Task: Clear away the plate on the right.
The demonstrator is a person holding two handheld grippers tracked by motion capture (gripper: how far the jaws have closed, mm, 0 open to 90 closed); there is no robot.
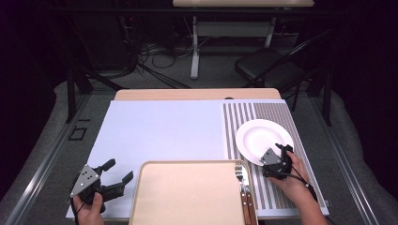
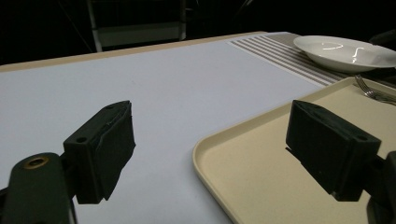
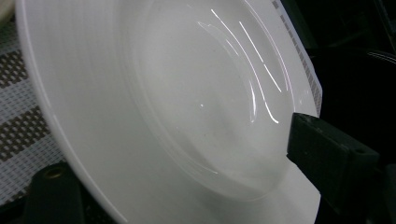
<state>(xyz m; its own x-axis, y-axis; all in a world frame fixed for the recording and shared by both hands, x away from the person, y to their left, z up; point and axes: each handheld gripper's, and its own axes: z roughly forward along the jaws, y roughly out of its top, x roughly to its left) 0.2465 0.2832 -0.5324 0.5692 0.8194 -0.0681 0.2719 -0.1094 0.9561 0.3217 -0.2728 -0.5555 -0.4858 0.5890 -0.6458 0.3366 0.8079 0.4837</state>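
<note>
**Right gripper at the plate rim; left gripper idle beside the tray**

Right gripper (image 1: 280, 157): sits at the near edge of the white plate (image 1: 263, 138). In the right gripper view one finger (image 3: 334, 158) lies over the upper face of the rim; the other finger is below the rim and mostly hidden. Rim lies between the fingers. Whether they are pressed onto it or merely straddle it I cannot tell. Judgement: an edge grip is chosen because the plate is wide and shallow, and the rim is the only part thin enough to fit between the fingers.

Left gripper (image 1: 112, 176): fingers (image 2: 105, 149) well apart, nothing between them, held low over the pale mat (image 1: 159, 131). The corner of the beige tray (image 1: 187, 194) lies just beyond and beside the far finger. Judgement: parked ready, perhaps to steady the tray, which looks the likely place for the plate.

Plate: round, glossy white, broad flat rim around a shallow well, bare, light streaks across the well. It rests on the striped placemat (image 1: 234, 126) at the right of the surface, just ahead of the right fingers.

Other: fork (image 1: 240, 174) and a wooden-handled utensil lie along the tray's right edge, between the tray's open middle and the right fingers
</note>
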